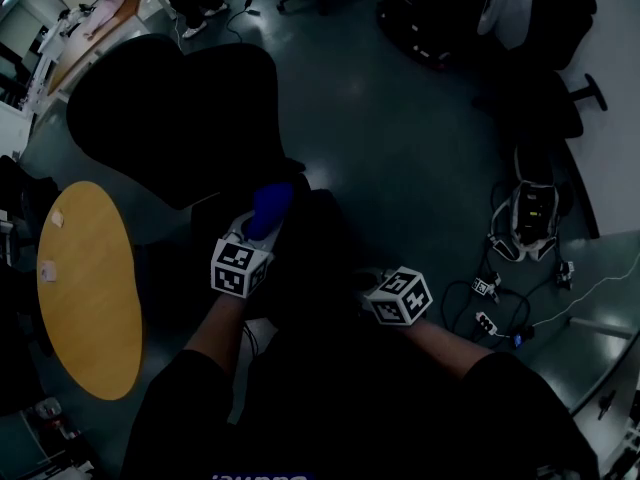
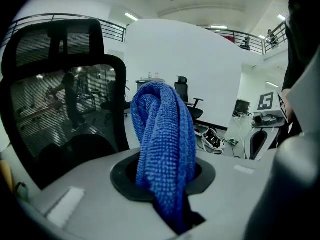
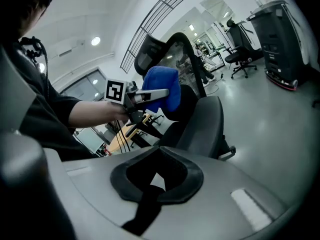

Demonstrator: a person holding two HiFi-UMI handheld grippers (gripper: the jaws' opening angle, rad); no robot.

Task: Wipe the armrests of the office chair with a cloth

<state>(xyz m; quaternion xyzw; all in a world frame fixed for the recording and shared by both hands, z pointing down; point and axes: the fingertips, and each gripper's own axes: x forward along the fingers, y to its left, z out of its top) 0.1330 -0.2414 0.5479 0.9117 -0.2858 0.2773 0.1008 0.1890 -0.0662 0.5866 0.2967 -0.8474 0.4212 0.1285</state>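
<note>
The black office chair (image 1: 170,108) stands in front of me, its mesh backrest (image 2: 60,109) filling the left of the left gripper view. My left gripper (image 1: 262,226) is shut on a blue cloth (image 1: 270,206), which bunches up out of its jaws (image 2: 165,134) just above the dark seat and armrest area. In the right gripper view the same cloth (image 3: 162,86) hangs beside the chair back (image 3: 165,49). My right gripper (image 1: 372,286) hovers lower right of the seat with its jaws closed and nothing between them (image 3: 157,179). The armrests are too dark to make out.
A yellow oval table (image 1: 85,288) stands at the left. Cables, a power strip (image 1: 487,320) and a small device (image 1: 530,213) lie on the floor to the right. Other chairs (image 1: 545,28) and a dark machine (image 3: 280,39) stand further back.
</note>
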